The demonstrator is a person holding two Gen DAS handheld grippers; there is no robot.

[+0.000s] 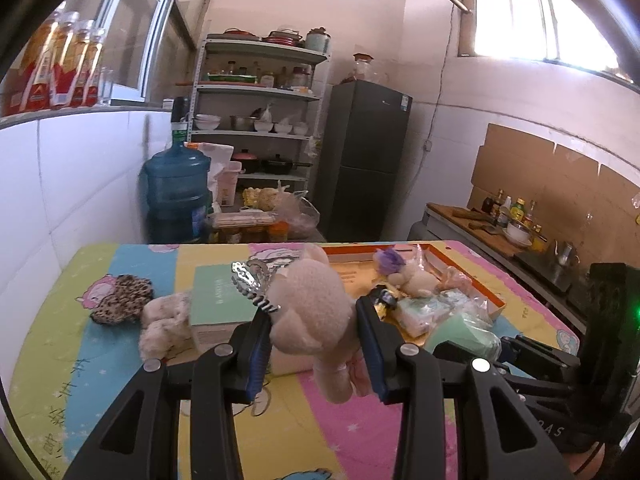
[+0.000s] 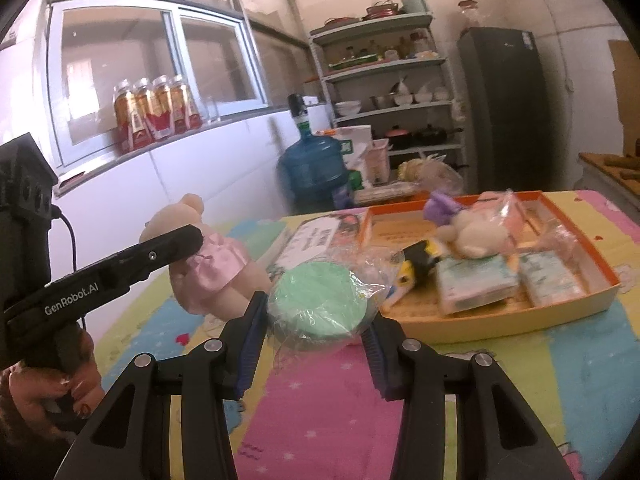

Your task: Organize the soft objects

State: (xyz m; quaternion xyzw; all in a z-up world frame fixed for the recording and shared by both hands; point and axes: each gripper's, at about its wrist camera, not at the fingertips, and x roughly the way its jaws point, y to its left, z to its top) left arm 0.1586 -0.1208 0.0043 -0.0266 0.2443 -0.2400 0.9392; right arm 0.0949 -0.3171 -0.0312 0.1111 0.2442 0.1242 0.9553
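My left gripper (image 1: 316, 328) is shut on a beige plush doll (image 1: 310, 308) and holds it above the table; from the right wrist view the same doll (image 2: 212, 264) wears a pink dress. My right gripper (image 2: 316, 320) is shut on a round green sponge in clear plastic wrap (image 2: 320, 300). An orange tray (image 2: 560, 304) at the right holds a cream plush with purple hair (image 2: 472, 232), a yellow-and-black toy (image 2: 416, 260) and wrapped tissue packs (image 2: 472, 284). A leopard-print pouch (image 1: 120, 300) and a fluffy cream plush (image 1: 164, 324) lie on the left.
The table carries a bright cartoon-print cloth (image 1: 120, 392). A mint-green box (image 1: 224, 300) lies beside the fluffy plush. Behind the table stand a blue water jug (image 1: 176, 196), a shelf rack (image 1: 256, 120) and a dark fridge (image 1: 364, 156). A counter with bottles (image 1: 508, 216) runs along the right.
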